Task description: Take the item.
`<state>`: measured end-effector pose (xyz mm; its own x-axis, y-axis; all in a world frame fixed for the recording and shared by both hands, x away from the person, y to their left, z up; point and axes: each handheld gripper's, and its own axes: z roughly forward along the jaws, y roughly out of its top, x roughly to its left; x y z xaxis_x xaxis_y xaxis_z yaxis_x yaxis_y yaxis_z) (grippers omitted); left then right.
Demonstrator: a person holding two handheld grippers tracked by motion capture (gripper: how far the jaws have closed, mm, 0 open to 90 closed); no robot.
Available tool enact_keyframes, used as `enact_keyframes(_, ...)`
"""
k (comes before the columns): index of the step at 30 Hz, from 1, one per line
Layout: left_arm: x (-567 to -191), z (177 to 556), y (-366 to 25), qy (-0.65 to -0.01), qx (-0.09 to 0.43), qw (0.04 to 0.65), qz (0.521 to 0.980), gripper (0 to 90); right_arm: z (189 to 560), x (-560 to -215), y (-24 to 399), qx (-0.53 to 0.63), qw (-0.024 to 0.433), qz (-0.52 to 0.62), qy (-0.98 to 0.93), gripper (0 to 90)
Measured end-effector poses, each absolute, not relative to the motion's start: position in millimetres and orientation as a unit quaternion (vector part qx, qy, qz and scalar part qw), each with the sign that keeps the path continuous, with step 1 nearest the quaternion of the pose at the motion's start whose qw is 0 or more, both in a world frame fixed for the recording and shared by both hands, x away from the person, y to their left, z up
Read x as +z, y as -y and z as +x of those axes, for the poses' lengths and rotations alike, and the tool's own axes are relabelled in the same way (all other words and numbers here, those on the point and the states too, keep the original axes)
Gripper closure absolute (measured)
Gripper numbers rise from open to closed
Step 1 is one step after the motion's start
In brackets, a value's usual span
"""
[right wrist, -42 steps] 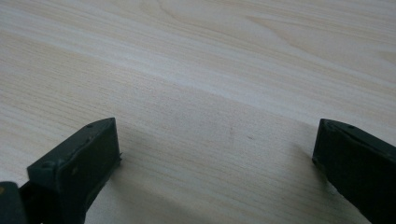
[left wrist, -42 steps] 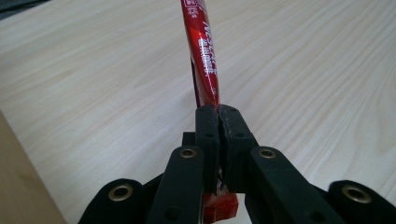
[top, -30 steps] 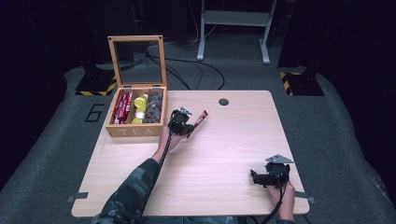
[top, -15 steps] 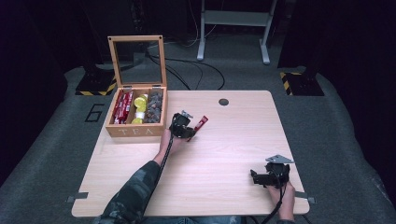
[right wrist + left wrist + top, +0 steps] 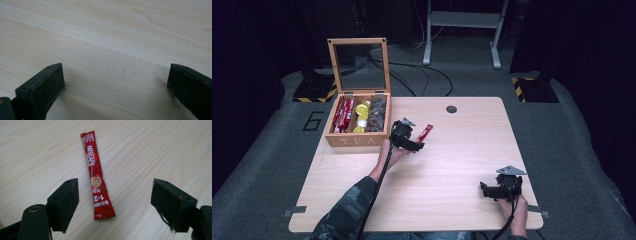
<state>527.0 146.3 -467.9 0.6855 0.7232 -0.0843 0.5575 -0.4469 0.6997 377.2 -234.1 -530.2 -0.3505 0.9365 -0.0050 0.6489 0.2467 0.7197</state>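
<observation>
The wooden table (image 5: 437, 165) is carrying an open tea box (image 5: 357, 125) near its far left corner, its compartments holding red sticks, yellow items and dark pieces. Just beside the box, toward the table's middle, the left gripper (image 5: 113, 205) is hovering with jaws spread wide, nothing between the pads. The right gripper (image 5: 115, 90) is sitting released at the near right corner. The red Nescafé stick (image 5: 96, 175) is lying flat; it looks light, thin and crinkly, likely slippery, so pinching across its narrow middle seems best.
</observation>
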Motion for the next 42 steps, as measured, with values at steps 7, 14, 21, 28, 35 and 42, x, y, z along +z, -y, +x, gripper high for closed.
enact_keyframes(7,-448,507,-165,-0.368,0.129,0.378,0.839,18.6,377,-530,234,0.320,0.226,0.526,-0.755,0.4)
enact_keyframes(14,-429,480,-188,-0.356,0.156,0.389,0.835,17.1,377,-530,234,0.320,0.226,0.527,-0.754,0.4)
enact_keyframes(21,-425,456,-217,-0.363,0.164,0.398,0.826,15.5,377,-530,234,0.320,0.226,0.529,-0.753,0.4)
enact_keyframes(28,-432,433,-243,-0.378,0.175,0.399,0.817,15.2,377,-530,234,0.320,0.226,0.530,-0.752,0.4)
enact_keyframes(35,-448,413,-268,-0.400,0.178,0.391,0.810,14.8,377,-530,234,0.320,0.226,0.530,-0.752,0.4)
enact_keyframes(42,-474,394,-287,-0.424,0.177,0.369,0.808,14.7,377,-530,234,0.320,0.226,0.530,-0.752,0.4)
